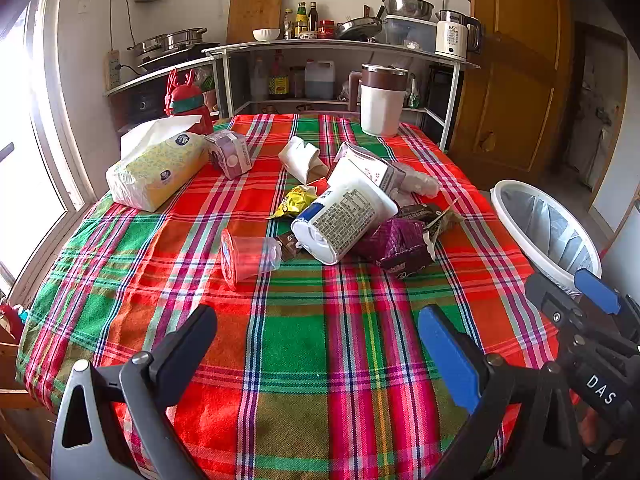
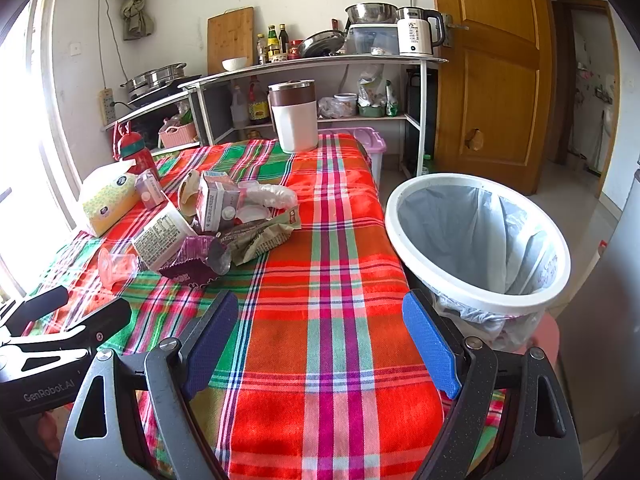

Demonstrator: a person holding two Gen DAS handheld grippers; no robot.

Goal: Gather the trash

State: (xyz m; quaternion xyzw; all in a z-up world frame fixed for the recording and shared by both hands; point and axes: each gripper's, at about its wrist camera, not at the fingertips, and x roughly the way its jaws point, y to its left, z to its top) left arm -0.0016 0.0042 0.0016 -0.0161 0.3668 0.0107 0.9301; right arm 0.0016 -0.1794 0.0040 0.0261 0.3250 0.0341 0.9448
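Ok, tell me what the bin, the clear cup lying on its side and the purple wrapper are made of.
Bin: looks like matte white rigid plastic, with a thin grey film liner that wrinkles.
Clear cup: probably thin clear plastic; the cloth's stripes show through its wall.
Purple wrapper: seems to be crinkled plastic or foil film, going by its sharp creases and slight sheen.

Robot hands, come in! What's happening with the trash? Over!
Left gripper open, empty. Right gripper open, empty. Trash pile untouched on table. Bin clear.

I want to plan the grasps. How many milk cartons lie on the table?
2. One small carton lies beside the tissue pack; one carton lies in the trash pile. More may be hidden there.
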